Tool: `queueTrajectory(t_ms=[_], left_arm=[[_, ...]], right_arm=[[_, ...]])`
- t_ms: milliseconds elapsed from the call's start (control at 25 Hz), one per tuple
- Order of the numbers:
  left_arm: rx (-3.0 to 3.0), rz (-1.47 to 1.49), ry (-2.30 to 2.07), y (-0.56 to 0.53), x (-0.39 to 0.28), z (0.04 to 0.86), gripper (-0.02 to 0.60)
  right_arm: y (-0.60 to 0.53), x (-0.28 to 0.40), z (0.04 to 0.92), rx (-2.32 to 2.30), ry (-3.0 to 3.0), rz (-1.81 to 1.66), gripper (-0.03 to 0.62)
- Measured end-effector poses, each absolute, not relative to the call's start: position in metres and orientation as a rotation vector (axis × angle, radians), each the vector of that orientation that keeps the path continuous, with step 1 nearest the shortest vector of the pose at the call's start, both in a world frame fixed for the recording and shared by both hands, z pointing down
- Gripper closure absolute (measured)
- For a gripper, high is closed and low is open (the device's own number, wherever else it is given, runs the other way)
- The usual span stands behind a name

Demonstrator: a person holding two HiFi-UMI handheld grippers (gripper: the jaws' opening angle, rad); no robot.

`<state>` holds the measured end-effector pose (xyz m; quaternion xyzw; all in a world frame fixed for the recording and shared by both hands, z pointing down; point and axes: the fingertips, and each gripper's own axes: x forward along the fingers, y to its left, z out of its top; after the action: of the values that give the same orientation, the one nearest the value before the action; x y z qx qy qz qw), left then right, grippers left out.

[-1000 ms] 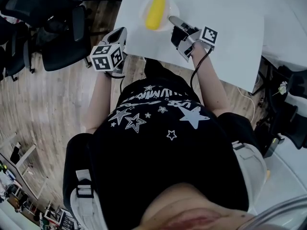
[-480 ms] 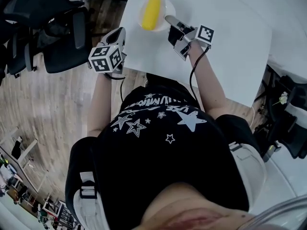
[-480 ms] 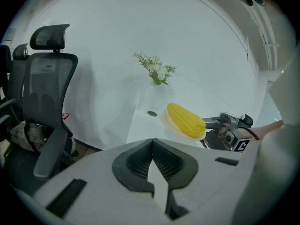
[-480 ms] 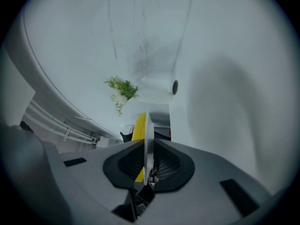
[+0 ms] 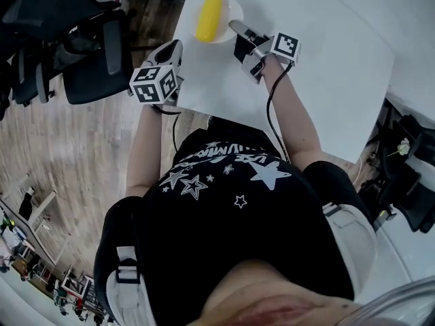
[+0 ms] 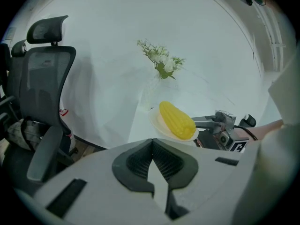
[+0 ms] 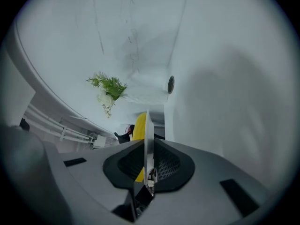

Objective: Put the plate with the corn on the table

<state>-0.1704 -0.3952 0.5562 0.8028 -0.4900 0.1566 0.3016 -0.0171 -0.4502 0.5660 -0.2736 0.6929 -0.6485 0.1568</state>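
Head view has the yellow corn lying lengthwise on the white plate, over the far left part of the white table; whether the plate rests on it or hangs just above, I cannot tell. The right gripper pinches the plate's near rim, and in the right gripper view that rim stands edge-on, clamped between the dark pads, with corn behind it. The right forearm stretches forward across the tabletop, the gripper close to level. The left gripper is held forward at the table's left edge, tilted downward, its jaws closed together on nothing. An office chair stands left of the table.
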Motion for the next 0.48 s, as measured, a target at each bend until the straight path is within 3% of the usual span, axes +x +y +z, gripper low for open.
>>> queueTrajectory(t_ms=[480], left_arm=[[2.120, 0.432, -1.293, -0.418, -0.169, 0.570, 0.575]], right_arm=[[-0.480, -0.030, 0.589, -0.831, 1.928, -1.906, 0.557]])
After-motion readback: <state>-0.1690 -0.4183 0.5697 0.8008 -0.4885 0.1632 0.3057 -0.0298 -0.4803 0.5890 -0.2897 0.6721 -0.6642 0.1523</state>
